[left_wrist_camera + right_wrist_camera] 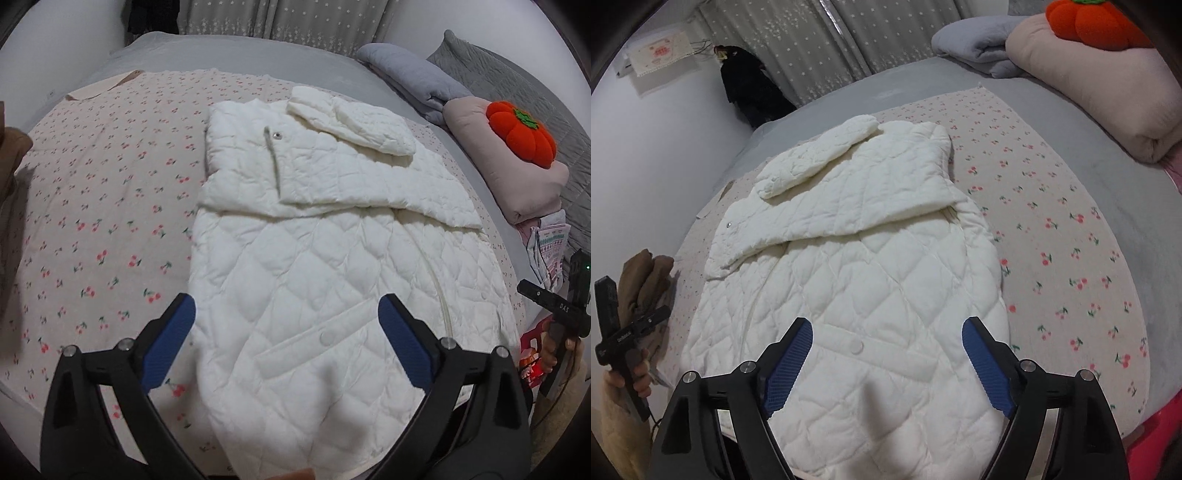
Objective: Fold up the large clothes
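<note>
A grey bed [343,79] carries a cherry-print sheet [103,206], and on it lies the white quilted coat [295,258], sleeves folded across its chest. Over the coat's hem, the left hand-held gripper [286,343] and the right hand-held gripper [886,365] both stand spread wide, pinching nothing.

- Jacket [332,258]: white quilted cloth, matt, puffy, diamond-stitched; small shiny snap [276,136] near the collar.
- Sheet [103,206]: matt printed cloth, cherry pattern.
- Gripper pads [788,365]: blue, ribbed, matt; arms black matt plastic with bright metal pins [747,366].
- Pumpkin cushion [521,134], at 2 o'clock: orange plush.
</note>
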The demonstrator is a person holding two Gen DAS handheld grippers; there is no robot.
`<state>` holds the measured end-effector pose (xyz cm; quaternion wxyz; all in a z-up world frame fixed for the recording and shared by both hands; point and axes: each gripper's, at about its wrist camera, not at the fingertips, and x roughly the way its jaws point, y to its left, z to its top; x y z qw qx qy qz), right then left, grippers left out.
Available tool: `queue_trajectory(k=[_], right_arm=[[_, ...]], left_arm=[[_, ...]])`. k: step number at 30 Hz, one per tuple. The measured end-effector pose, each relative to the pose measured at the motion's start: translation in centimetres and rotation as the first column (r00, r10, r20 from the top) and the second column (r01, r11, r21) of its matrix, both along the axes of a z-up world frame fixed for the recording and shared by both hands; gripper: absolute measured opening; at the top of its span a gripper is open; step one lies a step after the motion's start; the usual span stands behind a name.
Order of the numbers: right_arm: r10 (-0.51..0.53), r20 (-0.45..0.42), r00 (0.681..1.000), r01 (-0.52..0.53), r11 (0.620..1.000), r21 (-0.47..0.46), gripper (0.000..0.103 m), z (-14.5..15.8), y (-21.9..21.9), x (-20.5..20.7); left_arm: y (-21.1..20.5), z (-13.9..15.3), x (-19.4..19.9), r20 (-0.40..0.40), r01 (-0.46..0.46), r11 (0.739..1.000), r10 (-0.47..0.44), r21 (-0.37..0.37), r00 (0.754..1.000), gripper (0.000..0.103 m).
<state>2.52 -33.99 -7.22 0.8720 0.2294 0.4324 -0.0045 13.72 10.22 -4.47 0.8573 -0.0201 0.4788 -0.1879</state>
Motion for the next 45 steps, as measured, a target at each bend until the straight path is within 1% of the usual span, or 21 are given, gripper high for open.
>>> queue_trajectory(k=[4,9,13,17,20,21,23,25,30,33,35,38,40,42,45], right_arm=[[-0.027,-0.009,1.000,0.027,0.999,0.046,0.085,-1.4,-1.2,-1.8],[-0.057,-0.016,0.998,0.058,0.994,0.094,0.085,-2.9,-2.4,-4.0],[-0.058,-0.016,0.998,0.060,0.991,0.120,0.085,-4.0,-3.0,-5.8],[-0.053,-0.003,0.999,0.053,0.981,0.186,0.085,-5.2,-3.7,-7.8],[-0.047,0.008,0.999,0.044,0.972,0.231,0.085,-5.9,-4.0,-8.9],[-0.043,0.012,0.999,0.039,0.969,0.242,0.085,-6.1,-4.1,-9.1],[-0.036,0.022,0.999,0.029,0.965,0.261,0.085,-6.3,-4.1,-9.5],[-0.028,0.031,0.999,0.018,0.959,0.284,0.085,-6.5,-4.0,-9.7],[-0.013,0.051,0.999,-0.007,0.931,0.364,0.085,-7.0,-4.3,-10.0],[-0.004,0.060,0.998,-0.021,0.910,0.413,0.085,-7.4,-4.5,-10.3],[0.005,0.067,0.998,-0.035,0.890,0.455,0.085,-7.8,-4.5,-10.4],[0.007,0.072,0.997,-0.044,0.846,0.531,0.084,-8.5,-4.8,-10.3],[0.006,0.073,0.997,-0.045,0.832,0.553,0.082,-8.8,-4.8,-10.2],[0.000,0.074,0.997,-0.042,0.824,0.565,0.081,-9.1,-4.9,-10.2],[-0.010,0.081,0.997,-0.041,0.795,0.606,0.079,-9.3,-5.1,-10.0]], left_arm=[[2.0,-0.9,-1.6,-0.040,-0.024,0.999,0.025,0.030,0.999,0.099],[3.4,-2.4,-3.3,-0.110,-0.019,1.000,0.021,0.019,0.994,0.099],[3.9,-3.9,-4.3,-0.154,-0.022,0.999,0.016,-0.040,0.988,0.099],[4.2,-5.8,-5.3,-0.201,-0.023,0.994,0.001,-0.103,0.980,0.099],[4.1,-7.1,-6.0,-0.231,-0.019,0.991,-0.012,-0.130,0.973,0.099],[4.0,-7.4,-6.2,-0.233,-0.016,0.990,-0.017,-0.139,0.972,0.099],[3.9,-7.5,-6.7,-0.204,-0.004,0.990,-0.025,-0.139,0.979,0.099],[3.9,-7.4,-7.1,-0.197,0.010,0.987,-0.042,-0.162,0.979,0.099],[4.3,-7.4,-7.7,-0.212,0.030,0.958,-0.094,-0.285,0.973,0.099],[4.9,-7.8,-7.9,-0.230,0.027,0.930,-0.119,-0.367,0.966,0.099],[5.1,-8.0,-7.9,-0.241,0.018,0.912,-0.128,-0.409,0.962,0.099],[5.0,-8.2,-8.0,-0.249,0.014,0.894,-0.140,-0.448,0.958,0.099],[4.9,-8.2,-8.2,-0.248,0.023,0.884,-0.156,-0.466,0.956,0.097],[4.7,-8.4,-8.2,-0.250,0.029,0.883,-0.164,-0.469,0.954,0.096],[4.7,-8.6,-8.2,-0.246,0.035,0.880,-0.171,-0.473,0.954,0.094]])
